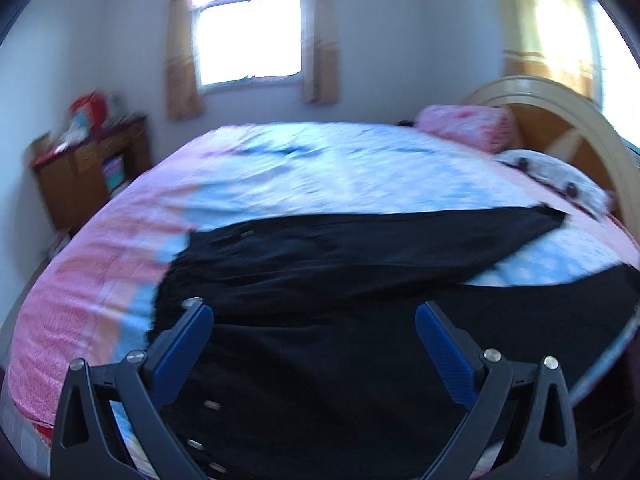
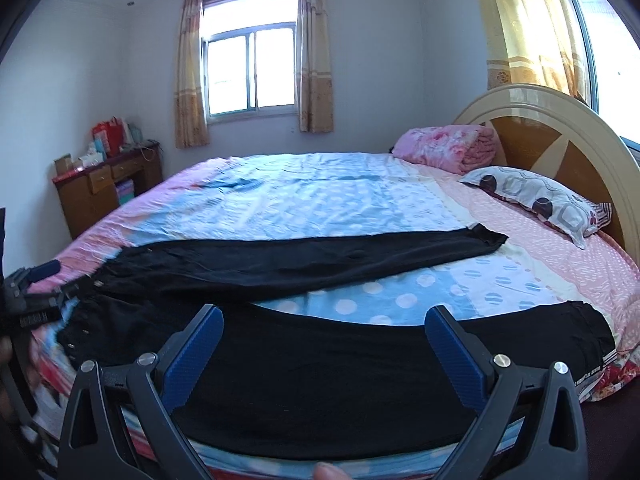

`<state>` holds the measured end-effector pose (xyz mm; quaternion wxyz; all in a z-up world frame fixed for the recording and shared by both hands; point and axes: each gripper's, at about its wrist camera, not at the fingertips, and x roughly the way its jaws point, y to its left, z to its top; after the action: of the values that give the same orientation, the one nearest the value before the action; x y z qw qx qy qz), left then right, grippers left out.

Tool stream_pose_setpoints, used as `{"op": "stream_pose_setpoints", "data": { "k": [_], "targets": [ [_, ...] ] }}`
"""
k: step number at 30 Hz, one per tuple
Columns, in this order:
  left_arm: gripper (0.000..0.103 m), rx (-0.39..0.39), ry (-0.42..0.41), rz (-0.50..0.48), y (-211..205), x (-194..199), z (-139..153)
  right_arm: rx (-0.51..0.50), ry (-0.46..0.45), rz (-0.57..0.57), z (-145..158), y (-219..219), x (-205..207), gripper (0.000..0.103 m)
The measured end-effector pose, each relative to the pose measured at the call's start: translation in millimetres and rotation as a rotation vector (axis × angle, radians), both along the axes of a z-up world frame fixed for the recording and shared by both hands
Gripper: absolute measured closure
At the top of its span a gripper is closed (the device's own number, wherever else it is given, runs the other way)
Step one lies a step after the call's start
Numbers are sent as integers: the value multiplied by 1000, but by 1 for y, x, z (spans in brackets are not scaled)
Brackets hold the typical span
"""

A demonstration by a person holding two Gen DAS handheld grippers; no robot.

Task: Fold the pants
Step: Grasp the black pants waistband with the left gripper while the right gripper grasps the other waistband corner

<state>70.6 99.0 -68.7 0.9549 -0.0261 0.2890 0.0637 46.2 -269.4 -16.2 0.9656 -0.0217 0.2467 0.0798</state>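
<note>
Black pants (image 2: 304, 268) lie spread on the bed, waist at the left, two legs running right in a V. The far leg ends near the pillow; the near leg (image 2: 340, 376) lies along the bed's front edge. In the left wrist view the pants (image 1: 320, 264) fill the foreground. My left gripper (image 1: 314, 316) is open and empty, hovering over the waist end; it also shows at the left edge of the right wrist view (image 2: 34, 280). My right gripper (image 2: 324, 320) is open and empty above the middle of the near leg.
The bed (image 2: 320, 196) has a pink and blue dotted sheet. A patterned pillow (image 2: 536, 200) and a folded pink quilt (image 2: 448, 148) lie by the round headboard (image 2: 560, 136) at the right. A wooden desk (image 2: 104, 188) with clutter stands at the back left.
</note>
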Motion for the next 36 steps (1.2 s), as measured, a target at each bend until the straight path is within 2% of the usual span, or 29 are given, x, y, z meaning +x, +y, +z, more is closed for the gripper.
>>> {"op": "stream_pose_setpoints", "data": {
  "k": [3, 7, 10, 14, 16, 20, 23, 24, 25, 27, 28, 29, 32, 36],
  "targets": [
    [0, 27, 51, 81, 52, 36, -7, 13, 37, -10, -17, -10, 15, 1],
    [1, 52, 124, 130, 99, 95, -12, 26, 108, -43, -38, -24, 43, 1],
    [20, 44, 206, 146, 130, 149, -23, 39, 155, -82, -47, -34, 66, 1],
    [29, -26, 311, 152, 161, 201, -45, 53, 169, -115, -50, -44, 85, 1],
    [30, -60, 359, 147, 168, 222, -60, 44, 177, -124, -54, -48, 93, 1],
    [30, -94, 440, 140, 171, 243, -87, 26, 214, -133, -59, -57, 111, 1],
    [33, -92, 449, 128, 171, 248, -94, 36, 223, -148, -56, -75, 127, 1],
    [42, -99, 447, 120, 171, 248, -94, 36, 224, -155, -54, -83, 134, 1],
    [47, -106, 446, 100, 169, 249, -93, 34, 230, -160, -51, -92, 143, 1],
    [62, -90, 443, 56, 163, 251, -91, 36, 250, -180, -45, -113, 165, 1],
    [64, -78, 445, 43, 161, 253, -92, 46, 263, -190, -42, -125, 177, 2],
    [68, -61, 446, 33, 157, 253, -91, 58, 268, -199, -39, -138, 188, 5],
    [72, -8, 459, 13, 149, 257, -91, 68, 299, -247, -31, -181, 232, 33],
    [72, -39, 466, 0, 158, 256, -89, 95, 353, -314, -29, -236, 293, 34]
  ]
}}
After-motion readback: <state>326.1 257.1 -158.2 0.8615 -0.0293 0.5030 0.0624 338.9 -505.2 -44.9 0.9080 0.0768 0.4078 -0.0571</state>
